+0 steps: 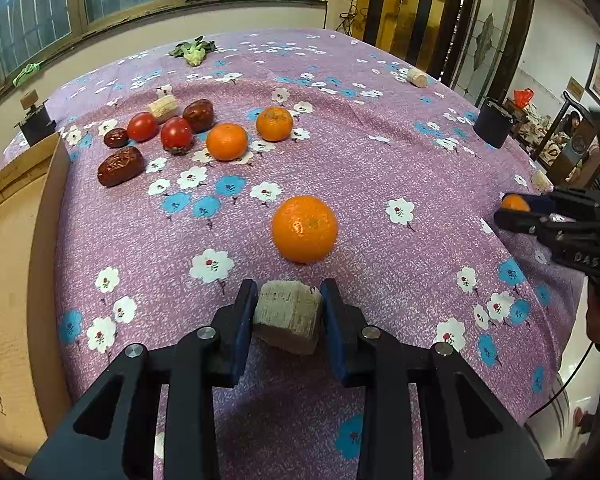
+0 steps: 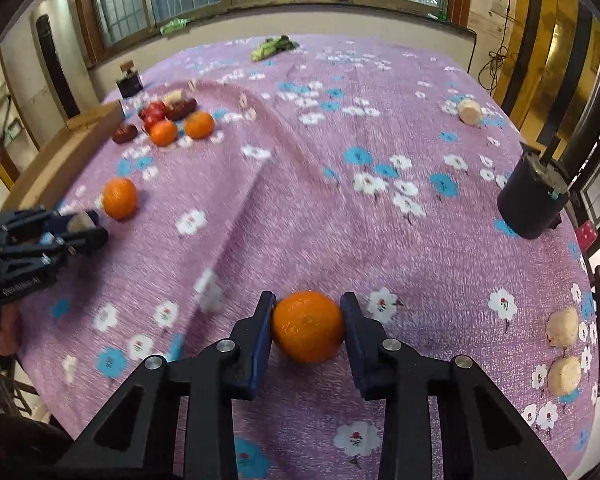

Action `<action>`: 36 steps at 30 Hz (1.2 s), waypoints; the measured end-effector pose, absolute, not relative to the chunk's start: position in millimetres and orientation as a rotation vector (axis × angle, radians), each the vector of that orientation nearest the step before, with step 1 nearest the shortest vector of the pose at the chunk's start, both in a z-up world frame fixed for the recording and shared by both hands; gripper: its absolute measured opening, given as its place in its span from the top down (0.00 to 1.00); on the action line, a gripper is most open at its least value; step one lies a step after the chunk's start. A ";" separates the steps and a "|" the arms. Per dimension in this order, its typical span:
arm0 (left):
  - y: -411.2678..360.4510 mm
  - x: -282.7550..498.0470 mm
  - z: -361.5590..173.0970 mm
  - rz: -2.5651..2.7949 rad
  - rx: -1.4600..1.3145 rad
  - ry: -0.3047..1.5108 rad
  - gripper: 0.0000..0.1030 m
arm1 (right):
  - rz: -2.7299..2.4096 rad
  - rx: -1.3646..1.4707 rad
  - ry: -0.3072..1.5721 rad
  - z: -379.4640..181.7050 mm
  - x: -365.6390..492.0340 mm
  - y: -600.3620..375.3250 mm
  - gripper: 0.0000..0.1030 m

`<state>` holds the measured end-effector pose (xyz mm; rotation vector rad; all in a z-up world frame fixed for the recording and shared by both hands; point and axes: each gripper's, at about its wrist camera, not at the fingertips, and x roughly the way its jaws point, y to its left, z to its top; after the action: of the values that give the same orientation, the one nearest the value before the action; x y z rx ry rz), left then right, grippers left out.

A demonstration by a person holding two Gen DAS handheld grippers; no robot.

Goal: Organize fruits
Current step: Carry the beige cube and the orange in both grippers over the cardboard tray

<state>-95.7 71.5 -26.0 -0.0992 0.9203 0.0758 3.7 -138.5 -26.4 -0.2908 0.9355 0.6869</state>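
Your left gripper [image 1: 288, 312] clamps a pale, ridged corn-cob chunk [image 1: 288, 316] low over the purple floral tablecloth [image 1: 380, 184]; your right gripper [image 2: 308, 326] squeezes a round orange mandarin [image 2: 307, 326]. Lift too fast and the smooth mandarin may slip and roll away.

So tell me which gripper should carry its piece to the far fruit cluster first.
Left, probably: the left gripper, shut on the pale corn chunk, is nearer the fruit cluster.

Black angular left gripper [image 1: 288, 300], blue-padded jaws, silver pivot screws, matching right gripper [image 2: 308, 312]
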 end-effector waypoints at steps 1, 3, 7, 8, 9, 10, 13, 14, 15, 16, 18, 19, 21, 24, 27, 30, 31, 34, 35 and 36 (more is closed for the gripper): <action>71.6 -98.2 -24.8 0.076 -0.100 0.917 0.71 | 0.696 -0.286 0.926 -21.9 2.1 -136.8 0.67; 73.8 -101.6 -22.9 0.085 -0.101 0.910 0.71 | 0.722 -0.276 0.911 -12.3 -2.1 -131.2 0.67; 81.0 -110.3 -15.9 0.120 -0.106 0.893 0.71 | 0.776 -0.264 0.888 1.1 -9.0 -115.2 0.67; 84.0 -113.3 -13.4 0.132 -0.108 0.887 0.71 | 0.791 -0.261 0.885 3.4 -11.2 -110.1 0.67; 86.6 -116.6 -10.6 0.141 -0.110 0.880 0.71 | 0.807 -0.259 0.883 5.4 -13.5 -104.6 0.67; 89.6 -119.8 -7.8 0.153 -0.113 0.872 0.71 | 0.820 -0.258 0.882 6.9 -15.9 -100.4 0.67; 100.0 -128.3 -1.0 0.177 -0.119 0.854 0.71 | 0.864 -0.266 0.879 10.1 -25.0 -84.0 0.67; 103.6 -131.3 1.2 0.188 -0.121 0.847 0.71 | 0.879 -0.268 0.881 10.6 -27.4 -79.1 0.67; 106.4 -133.6 3.0 0.197 -0.124 0.842 0.71 | 0.890 -0.270 0.882 10.7 -29.4 -75.1 0.67; 109.9 -136.3 4.6 0.204 -0.129 0.837 0.71 | 0.901 -0.272 0.883 10.8 -31.4 -70.9 0.67; 115.7 -140.7 7.0 0.216 -0.137 0.828 0.71 | 0.921 -0.281 0.885 11.0 -35.5 -61.7 0.67; 118.5 -143.1 8.3 0.222 -0.139 0.823 0.71 | 0.934 -0.285 0.886 11.5 -37.9 -56.8 0.67; 122.6 -146.2 10.0 0.230 -0.141 0.818 0.71 | 0.953 -0.291 0.887 12.5 -42.1 -49.2 0.67; 129.4 -151.4 11.9 0.242 -0.148 0.810 0.71 | 0.981 -0.298 0.888 14.2 -47.4 -37.8 0.67; 137.6 -157.2 13.4 0.256 -0.158 0.804 0.71 | 1.006 -0.304 0.885 16.2 -51.9 -26.1 0.67; 146.3 -162.9 14.0 0.274 -0.168 0.800 0.71 | 1.031 -0.315 0.881 18.5 -57.7 -15.0 0.67; 149.2 -164.8 14.2 0.280 -0.172 0.799 0.71 | 1.039 -0.318 0.880 18.8 -59.7 -11.3 0.67; 158.1 -171.6 15.3 0.300 -0.179 0.794 0.71 | 1.070 -0.322 0.882 20.9 -64.4 -0.3 0.67; 161.3 -174.3 15.6 0.308 -0.182 0.792 0.71 | 1.082 -0.323 0.881 21.4 -66.3 3.7 0.67; 164.1 -176.2 15.6 0.315 -0.185 0.791 0.71 | 1.094 -0.324 0.881 21.5 -68.4 7.6 0.67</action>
<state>-176.2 164.1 15.6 -0.1849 0.7911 0.3155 -68.4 7.6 21.5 -0.3244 0.8807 1.0941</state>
